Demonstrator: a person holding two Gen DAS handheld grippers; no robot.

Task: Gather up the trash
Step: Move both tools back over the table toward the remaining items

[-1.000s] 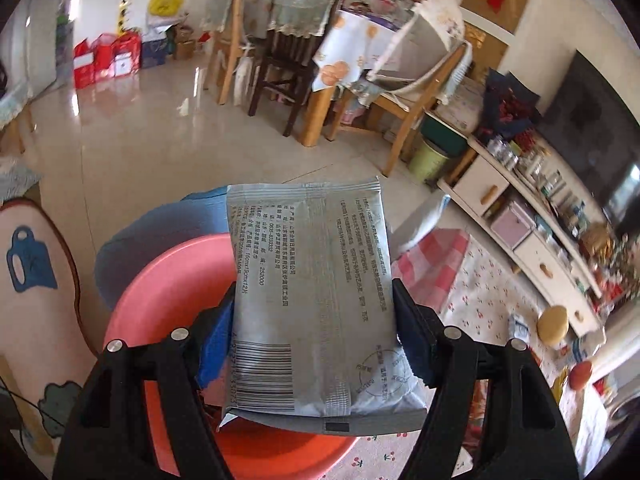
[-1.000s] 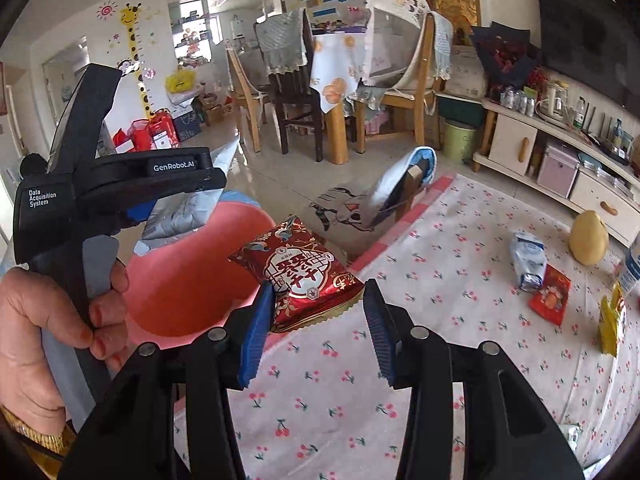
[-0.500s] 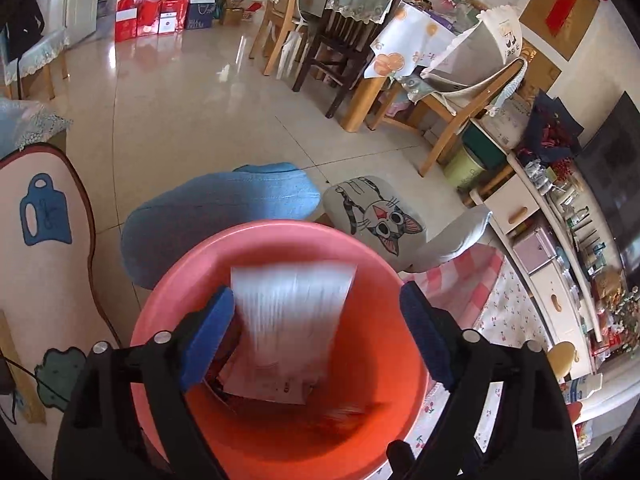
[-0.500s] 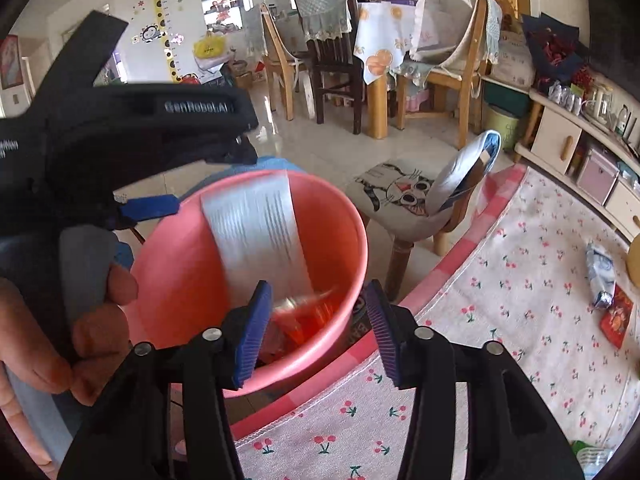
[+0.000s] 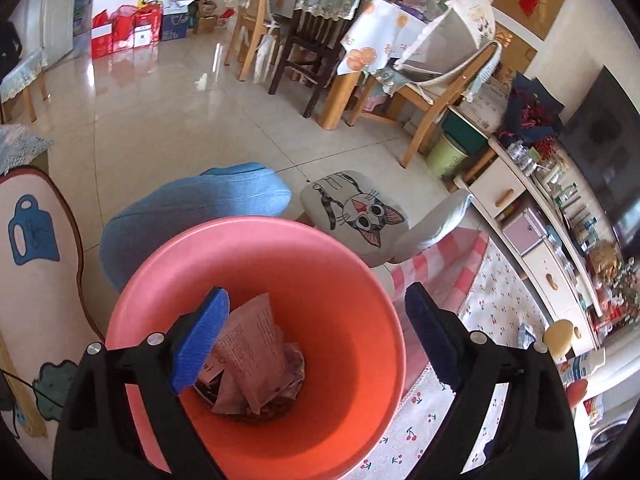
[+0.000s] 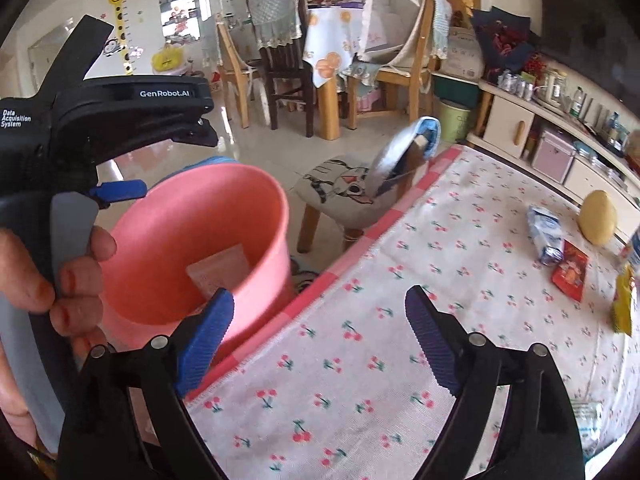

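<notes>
**Drop complete; next pickup pending**

Left gripper (image 5: 316, 336): jaws spread wide, holding nothing, positioned directly above the pink bucket (image 5: 360, 272). A grey printed packet (image 5: 256, 356) lies crumpled at the bucket bottom on top of other wrappers.

Right gripper (image 6: 318, 340): jaws spread, empty, positioned over the cherry-print tablecloth (image 6: 360, 340) just beside the bucket, which stands at the table edge.

Judged step: between deposits. Trash still to collect lies well apart, at the far right of the cloth: a blue-white pouch (image 6: 546, 236), a red wrapper (image 6: 570, 270) touching it, and a yellow packet (image 6: 622, 304).

Next move: reach across, centre the jaws on one flat wrapper, then pinch an edge.
</notes>
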